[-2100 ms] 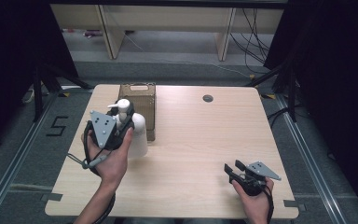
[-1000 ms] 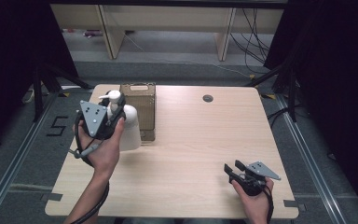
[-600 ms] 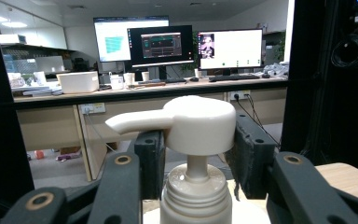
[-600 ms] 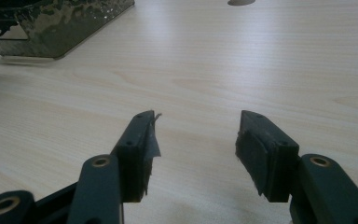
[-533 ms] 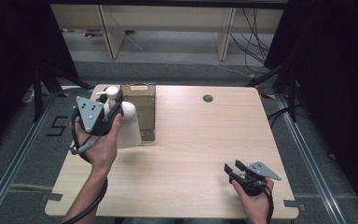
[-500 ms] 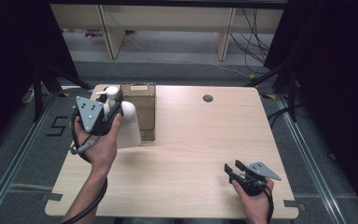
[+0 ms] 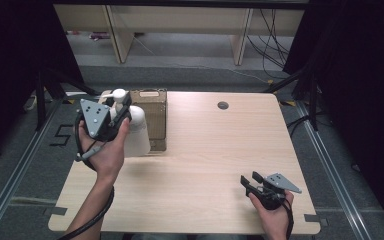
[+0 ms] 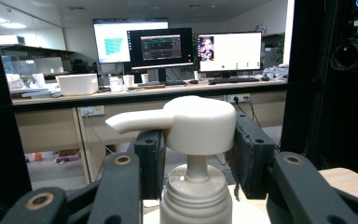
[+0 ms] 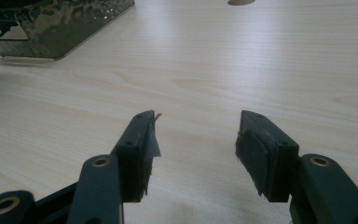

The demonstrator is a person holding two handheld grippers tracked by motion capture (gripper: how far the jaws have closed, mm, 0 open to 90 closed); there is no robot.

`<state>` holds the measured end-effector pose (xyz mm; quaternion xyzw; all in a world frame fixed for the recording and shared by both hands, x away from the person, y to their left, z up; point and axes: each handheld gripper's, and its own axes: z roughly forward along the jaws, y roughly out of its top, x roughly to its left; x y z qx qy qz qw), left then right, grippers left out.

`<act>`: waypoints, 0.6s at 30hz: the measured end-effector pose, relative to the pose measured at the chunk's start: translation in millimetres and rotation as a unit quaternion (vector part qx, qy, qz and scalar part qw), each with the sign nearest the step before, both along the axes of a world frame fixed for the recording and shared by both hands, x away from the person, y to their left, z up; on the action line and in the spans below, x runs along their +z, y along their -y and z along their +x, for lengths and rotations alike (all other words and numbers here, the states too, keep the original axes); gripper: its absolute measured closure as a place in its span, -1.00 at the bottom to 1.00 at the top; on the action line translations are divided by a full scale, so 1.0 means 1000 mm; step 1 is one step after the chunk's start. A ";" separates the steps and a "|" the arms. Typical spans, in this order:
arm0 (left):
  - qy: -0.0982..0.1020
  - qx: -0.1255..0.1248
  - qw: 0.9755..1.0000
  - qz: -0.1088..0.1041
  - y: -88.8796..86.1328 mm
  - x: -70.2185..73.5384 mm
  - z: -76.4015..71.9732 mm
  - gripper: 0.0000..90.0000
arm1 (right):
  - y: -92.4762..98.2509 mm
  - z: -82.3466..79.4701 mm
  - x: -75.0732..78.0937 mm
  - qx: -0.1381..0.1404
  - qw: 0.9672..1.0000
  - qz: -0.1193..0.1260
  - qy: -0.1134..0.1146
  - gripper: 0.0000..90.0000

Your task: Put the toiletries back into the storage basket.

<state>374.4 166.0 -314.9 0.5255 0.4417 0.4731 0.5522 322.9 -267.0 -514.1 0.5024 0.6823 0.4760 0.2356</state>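
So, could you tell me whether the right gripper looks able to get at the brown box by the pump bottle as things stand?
Probably yes. The right gripper rests open at the table's near right corner, with bare wood between it and the brown box. The left gripper, clamped on the pump bottle, crowds only the box's left side.

A pale wood-grain tabletop (image 7: 205, 150) fills the middle of the high view, with a round grommet hole (image 7: 223, 105) toward its upper right. Grey floor (image 7: 180, 75) surrounds it, with metal rails (image 7: 10, 175) running along both sides and black curtains (image 7: 350, 60) darkening the left and right edges. Light wooden shelving (image 7: 180, 25) and loose cables (image 7: 270, 35) sit along the top. In the left gripper view, three lit monitors (image 8: 158, 46) stand on a long desk (image 8: 144, 93) under ceiling lights.
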 end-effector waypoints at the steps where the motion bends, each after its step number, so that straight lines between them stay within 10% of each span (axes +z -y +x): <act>1: 0.000 0.000 1.000 0.000 0.000 0.000 0.000 0.32 | 0.000 0.000 0.000 0.000 1.000 0.000 0.000 0.05; 18: 0.002 -0.003 1.000 -0.003 -0.001 0.008 0.007 0.32 | -0.001 0.000 0.000 -0.002 1.000 0.004 0.000 0.05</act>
